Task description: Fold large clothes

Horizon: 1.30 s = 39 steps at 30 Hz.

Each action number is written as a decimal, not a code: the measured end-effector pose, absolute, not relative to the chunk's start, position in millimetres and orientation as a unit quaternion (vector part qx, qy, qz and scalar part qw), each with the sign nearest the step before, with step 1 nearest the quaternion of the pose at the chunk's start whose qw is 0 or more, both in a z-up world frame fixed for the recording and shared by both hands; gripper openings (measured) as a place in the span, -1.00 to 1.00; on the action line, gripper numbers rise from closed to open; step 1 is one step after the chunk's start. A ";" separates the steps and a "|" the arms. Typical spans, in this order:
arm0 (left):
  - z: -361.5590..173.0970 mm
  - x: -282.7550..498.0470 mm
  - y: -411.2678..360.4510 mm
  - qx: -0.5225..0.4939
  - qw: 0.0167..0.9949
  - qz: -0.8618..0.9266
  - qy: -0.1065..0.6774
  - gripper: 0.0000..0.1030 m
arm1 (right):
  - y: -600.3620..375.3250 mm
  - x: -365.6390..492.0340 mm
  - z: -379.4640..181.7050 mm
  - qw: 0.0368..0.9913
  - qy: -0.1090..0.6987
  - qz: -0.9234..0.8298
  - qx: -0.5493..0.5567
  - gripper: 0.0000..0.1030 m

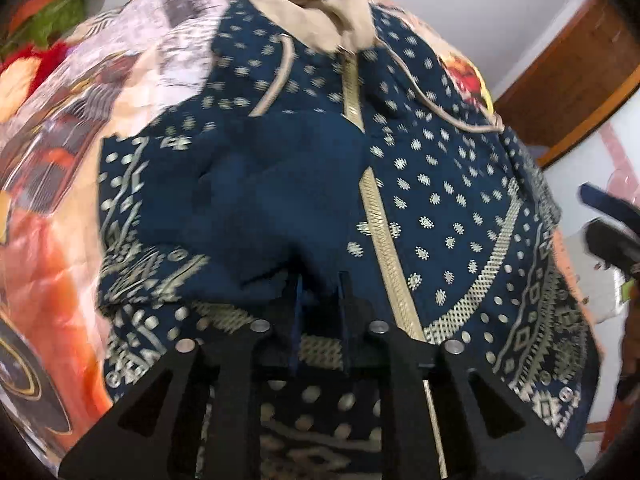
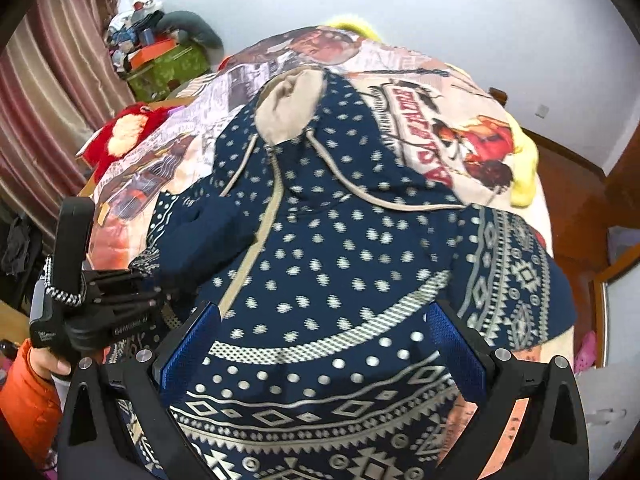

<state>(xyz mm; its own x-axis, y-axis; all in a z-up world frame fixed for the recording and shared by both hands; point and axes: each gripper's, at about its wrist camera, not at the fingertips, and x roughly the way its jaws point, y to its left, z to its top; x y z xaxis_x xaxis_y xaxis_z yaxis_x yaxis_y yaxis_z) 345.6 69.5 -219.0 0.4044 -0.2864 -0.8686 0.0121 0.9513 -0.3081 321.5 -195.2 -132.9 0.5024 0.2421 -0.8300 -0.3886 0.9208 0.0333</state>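
Observation:
A navy hoodie (image 2: pixel 340 260) with white dots and patterned bands lies face up on the bed, its beige-lined hood (image 2: pixel 288 108) at the far end. Its one sleeve (image 1: pixel 260 184) is folded across the chest, left of the beige zipper (image 1: pixel 376 208). My left gripper (image 1: pixel 320 292) points down at the near end of that sleeve, its fingers a narrow gap apart with navy cloth showing in the gap. In the right wrist view the left gripper (image 2: pixel 160 292) reaches in from the left, held by a hand in an orange sleeve. My right gripper (image 2: pixel 322 344) hovers wide open over the hem, gripping nothing.
The hoodie lies on a printed blanket (image 2: pixel 440 120) covering the bed. A red plush (image 2: pixel 128 132) and a striped curtain (image 2: pixel 52 100) are on the left, a cluttered green box (image 2: pixel 168 68) behind. A yellow pillow (image 2: pixel 524 168) and wooden floor (image 2: pixel 568 184) are on the right.

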 end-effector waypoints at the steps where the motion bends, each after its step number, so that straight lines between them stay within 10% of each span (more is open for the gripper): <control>1: -214.5 340.8 78.5 -0.136 0.830 -0.086 0.533 -0.36 | -189.3 322.1 -134.0 0.861 0.465 0.187 -0.082 0.99; 7: -180.5 304.5 153.6 -0.152 0.864 -0.022 0.480 -0.04 | -133.5 323.4 -139.0 0.850 0.460 0.227 -0.119 0.99; 26: -267.8 278.8 209.0 -0.129 0.829 0.020 0.545 -0.04 | 65.6 368.8 -242.7 0.757 0.534 0.308 -0.217 0.93; 35: -280.9 295.0 207.2 -0.149 0.829 0.008 0.539 -0.04 | 81.5 374.7 -285.8 0.759 0.504 0.278 -0.303 0.43; 39: -283.1 305.3 202.0 -0.146 0.831 0.011 0.536 -0.04 | 77.0 373.5 -283.5 0.772 0.486 0.266 -0.312 -0.19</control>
<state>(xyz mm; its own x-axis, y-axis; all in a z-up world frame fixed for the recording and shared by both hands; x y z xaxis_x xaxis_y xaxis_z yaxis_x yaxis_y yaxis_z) 305.3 202.0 -283.1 0.4253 -0.1379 -0.8945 -0.1761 0.9568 -0.2313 373.5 77.0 -283.5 0.3864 0.1082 -0.9159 -0.7146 0.6630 -0.2232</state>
